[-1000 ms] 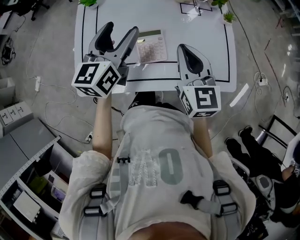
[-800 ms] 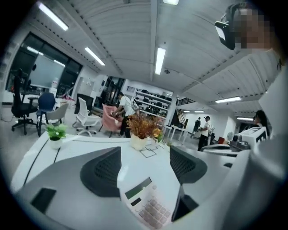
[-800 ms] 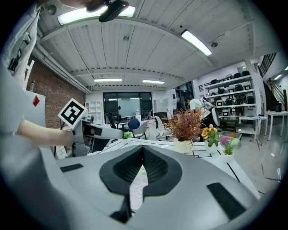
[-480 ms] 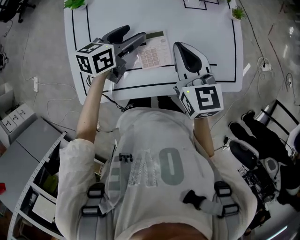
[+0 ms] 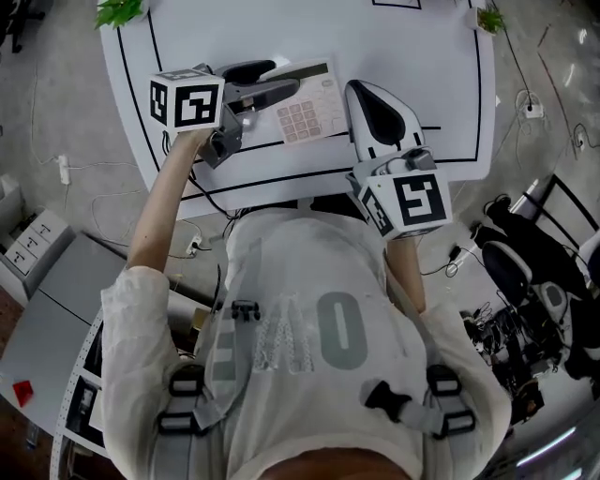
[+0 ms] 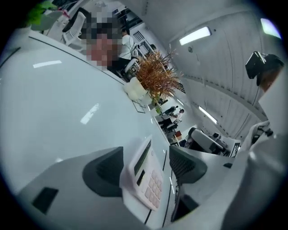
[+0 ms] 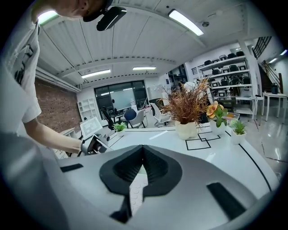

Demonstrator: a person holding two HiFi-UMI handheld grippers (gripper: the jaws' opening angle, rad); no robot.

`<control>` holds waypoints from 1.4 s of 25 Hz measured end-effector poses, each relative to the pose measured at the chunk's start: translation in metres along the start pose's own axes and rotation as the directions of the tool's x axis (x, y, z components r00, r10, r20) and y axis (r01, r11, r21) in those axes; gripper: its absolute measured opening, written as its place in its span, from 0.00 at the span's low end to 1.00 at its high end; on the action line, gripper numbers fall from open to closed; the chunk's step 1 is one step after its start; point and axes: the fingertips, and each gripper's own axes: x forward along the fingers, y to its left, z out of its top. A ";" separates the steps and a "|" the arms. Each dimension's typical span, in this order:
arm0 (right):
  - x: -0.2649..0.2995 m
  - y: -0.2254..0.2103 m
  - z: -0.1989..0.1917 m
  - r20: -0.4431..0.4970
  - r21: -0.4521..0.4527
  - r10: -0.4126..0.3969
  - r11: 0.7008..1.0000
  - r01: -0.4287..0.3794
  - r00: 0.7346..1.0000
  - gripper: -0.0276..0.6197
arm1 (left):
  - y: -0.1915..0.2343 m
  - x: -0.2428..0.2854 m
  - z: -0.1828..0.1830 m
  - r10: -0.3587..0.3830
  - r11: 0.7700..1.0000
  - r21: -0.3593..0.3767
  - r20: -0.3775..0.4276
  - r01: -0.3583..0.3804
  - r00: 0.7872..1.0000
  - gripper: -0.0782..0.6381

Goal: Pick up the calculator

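Observation:
The pale calculator (image 5: 307, 96) with pinkish keys lies on the white table (image 5: 412, 56), near its front edge. My left gripper (image 5: 281, 77) comes in from the left, rolled on its side, and stands open. Its jaws straddle the calculator's left edge. In the left gripper view the calculator (image 6: 146, 179) stands tilted between the two dark pads of the left gripper (image 6: 146, 155), with a gap on the key side. My right gripper (image 5: 361, 98) hovers just right of the calculator, shut on nothing. In the right gripper view, calculator keys (image 7: 135, 191) show below the closed right gripper (image 7: 143, 150).
Black tape lines (image 5: 450, 159) frame the tabletop. A dried plant in a white pot (image 7: 186, 112) stands at the far side, with small green plants (image 5: 120, 9) (image 5: 489, 19) at the far corners. Cables and chairs (image 5: 525, 281) are on the floor around the table.
My left gripper has swung down and to the right, rolled over, and brought its jaws around the calculator's left edge. The right gripper has stayed beside the calculator.

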 end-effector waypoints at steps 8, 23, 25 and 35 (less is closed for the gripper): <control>0.007 -0.001 -0.001 -0.015 0.020 -0.008 1.000 0.008 1.000 0.05 | -0.003 0.013 -0.022 -0.043 0.999 0.013 -0.181 0.046 0.983 0.54; 0.017 0.004 -0.011 -0.060 0.021 0.002 1.000 -0.001 0.998 0.05 | 0.014 0.017 -0.042 -0.039 0.998 -0.068 -0.419 0.012 0.907 0.28; 0.018 0.005 -0.011 -0.062 0.021 -0.001 1.000 0.002 0.998 0.05 | 0.012 0.016 -0.044 -0.054 0.997 -0.079 -0.430 0.022 0.901 0.28; 0.004 0.002 -0.012 -0.057 0.023 -0.020 1.000 0.021 0.998 0.05 | -0.010 0.028 -0.049 -0.068 0.997 -0.064 -0.406 0.046 0.911 0.24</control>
